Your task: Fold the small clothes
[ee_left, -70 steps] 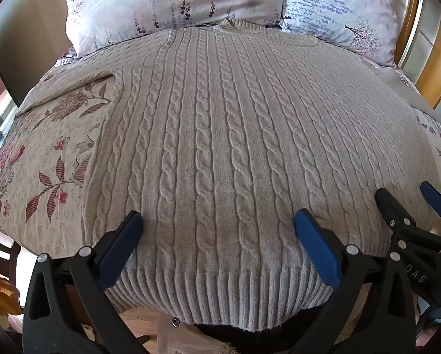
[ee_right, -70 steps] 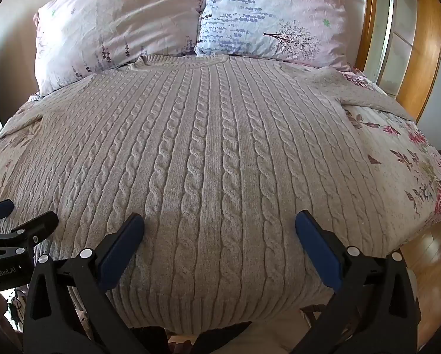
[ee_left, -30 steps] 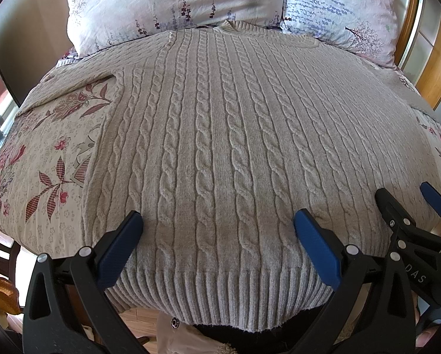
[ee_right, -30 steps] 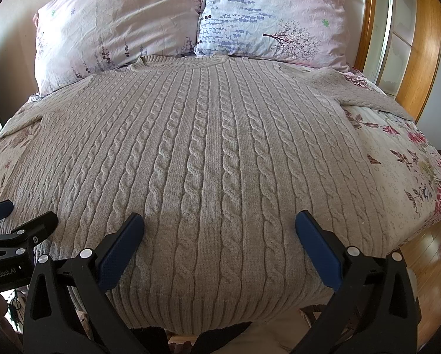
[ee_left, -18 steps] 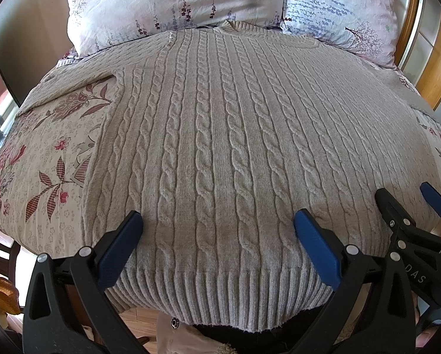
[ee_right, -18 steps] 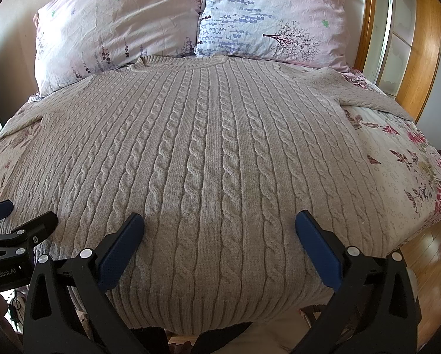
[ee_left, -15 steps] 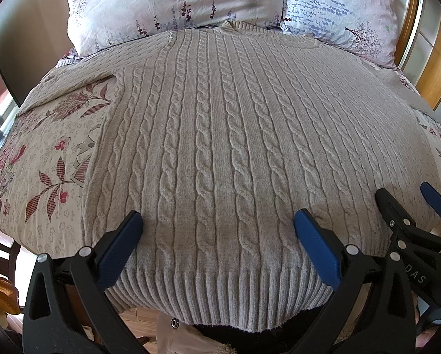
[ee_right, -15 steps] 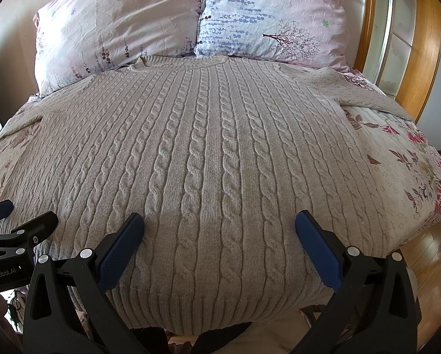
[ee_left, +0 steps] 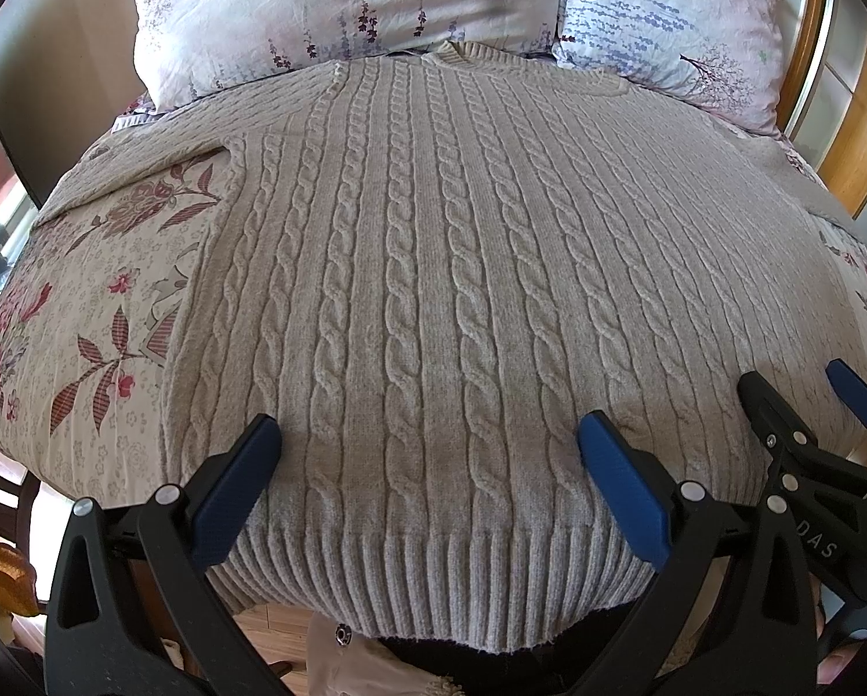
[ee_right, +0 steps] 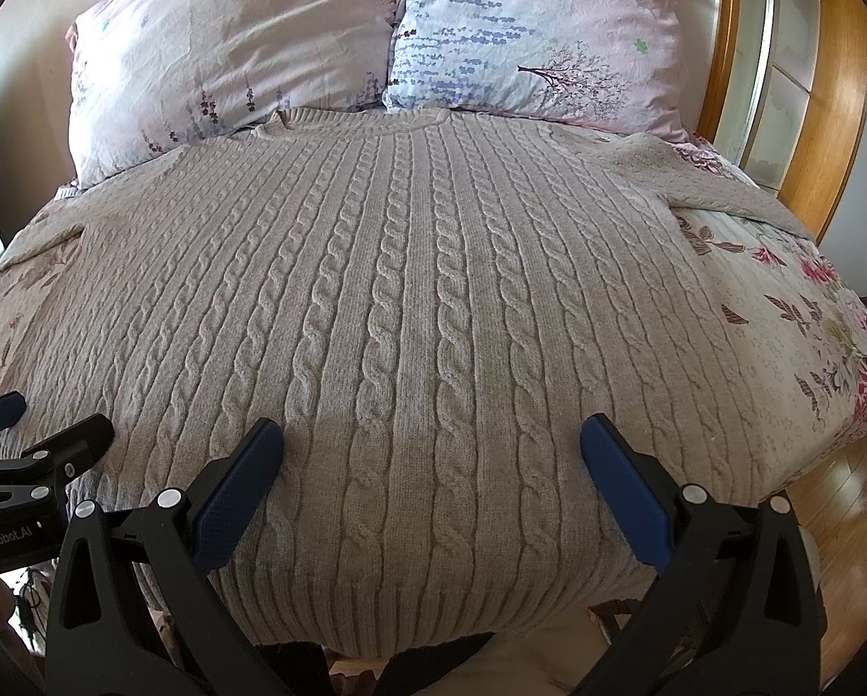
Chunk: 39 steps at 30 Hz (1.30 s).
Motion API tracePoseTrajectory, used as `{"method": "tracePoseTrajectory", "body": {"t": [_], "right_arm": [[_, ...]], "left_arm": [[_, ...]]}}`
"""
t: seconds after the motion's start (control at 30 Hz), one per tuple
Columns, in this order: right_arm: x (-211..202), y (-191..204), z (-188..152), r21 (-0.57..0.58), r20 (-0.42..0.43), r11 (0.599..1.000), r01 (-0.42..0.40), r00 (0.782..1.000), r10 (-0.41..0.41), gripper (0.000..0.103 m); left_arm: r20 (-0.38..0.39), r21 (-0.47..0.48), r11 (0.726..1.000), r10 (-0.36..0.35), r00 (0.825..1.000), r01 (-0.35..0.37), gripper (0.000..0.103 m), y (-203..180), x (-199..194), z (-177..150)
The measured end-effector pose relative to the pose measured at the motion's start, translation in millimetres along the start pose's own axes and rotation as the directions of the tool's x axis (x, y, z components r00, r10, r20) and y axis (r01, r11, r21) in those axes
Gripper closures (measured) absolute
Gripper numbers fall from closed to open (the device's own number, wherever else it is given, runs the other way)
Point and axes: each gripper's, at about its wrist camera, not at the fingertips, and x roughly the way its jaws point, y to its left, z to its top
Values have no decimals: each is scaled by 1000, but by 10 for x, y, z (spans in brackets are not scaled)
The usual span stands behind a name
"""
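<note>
Your cable-knit sweater (ee_left: 433, 267) lies flat and face up on the bed, spread over the floral bedspread (ee_left: 108, 313). Its neckline sits at the far end, just touching the gap between the two pillows: a pink floral pillow (ee_right: 224, 52) on the left and a pale blue one printed with a tree (ee_right: 537, 40) on the right. The ribbed hem (ee_left: 433, 580) hangs over the near edge of the mattress, closest to you. One sleeve runs out toward the left side of the bed (ee_left: 143, 151); the other stretches right toward the wooden headboard frame (ee_right: 839, 87).

Your left tongs (ee_left: 427, 464) hover over the lower left part of the sweater body, just above the hem, with the two blue pads (ee_left: 230, 487) spread wide apart and nothing between them. Whether the tips touch the knit or hang just above it you cannot tell from this view.

Your right tongs (ee_right: 433, 464) sit over the lower right part of the body, also spread wide with nothing pinched, blue pads (ee_right: 624, 493) well apart. Each pair of tongs shows at the edge of the other camera's view, so the two are side by side near the hem.

Below the hem a bit of wooden floor (ee_right: 839, 499) shows at the right of the bed.
</note>
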Motion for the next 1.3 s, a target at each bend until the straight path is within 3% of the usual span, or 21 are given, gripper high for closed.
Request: {"method": "tracePoseTrajectory", "body": {"t": [0.3,0.53,0.73,0.83,1.0,1.13,1.3], "right_arm": [[38,11,43,-43,-19,999,-30,999,29,1],[89,-103,132,-109,-10,988,-113,994,113,1],[12,-1017,636,136,114,978,-161,983,146,9],[98,-1637,916,316,136,936,-154,984,115,20],[437,-2570,1219,575,110,808,-127,991,78,42],[812,-3103,1318,711,43,701,-54,999,34,50],[1142,-3367,1288,782,-12,624,-13,999,36,57]], "left_arm": [[-11,8,1000,-2,1000,2,2,8,-10,28],[11,30,999,-13,1000,12,2,-1,-4,39],[55,70,998,2,998,-6,2,46,25,242],[128,81,997,-10,992,0,2,113,-7,400],[236,76,992,-112,965,96,2,263,-92,624],[226,44,991,-134,965,127,2,406,-25,864],[208,-22,991,-123,970,131,2,606,86,1039]]}}
